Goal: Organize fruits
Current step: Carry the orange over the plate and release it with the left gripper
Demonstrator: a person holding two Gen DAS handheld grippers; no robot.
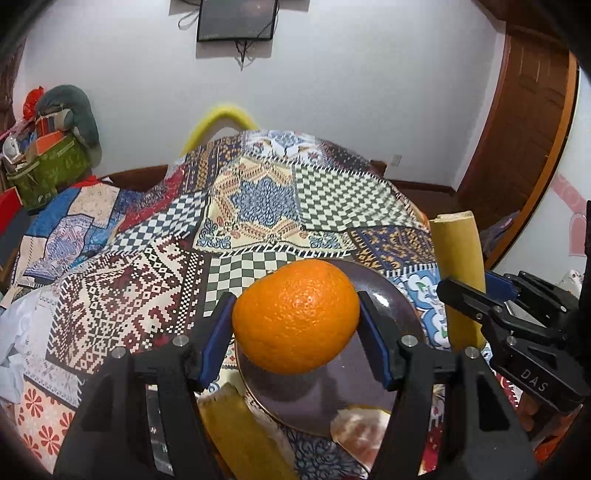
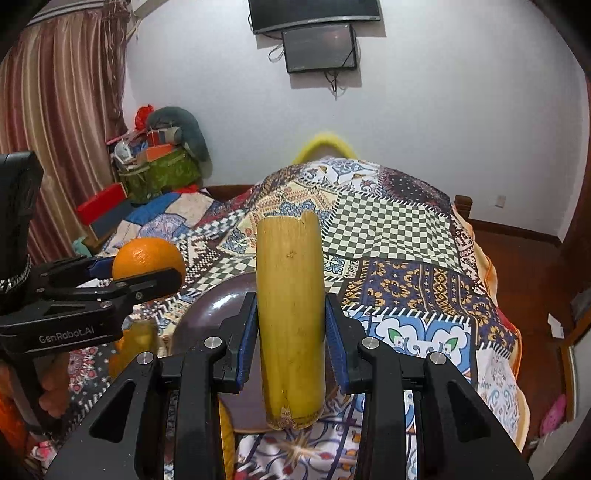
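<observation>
Carry step. Left hand-held gripper [image 1: 295, 321] clamped on orange [image 1: 295, 315], above dark plate [image 1: 369, 387] on quilt-covered bed [image 1: 147, 277]. Right hand-held gripper [image 2: 291, 347] clamped on upright banana piece [image 2: 291, 317] beside plate. Next, likely: lower both onto plate, then release.

Plate [image 1: 391, 306]: dark, largely hidden behind the orange [image 1: 295, 315]; near rim cut off by gripper bodies.
Yellow piece [image 1: 236, 428], near left of plate: blurred, kind unclear.
Pale orange item [image 1: 360, 428] at near rim: blurred, unidentified.
Banana piece [image 2: 291, 317]: sides covered by pads [image 2: 248, 339].
Upper wall screen [image 2: 314, 13]: cut off by top edge.
</observation>
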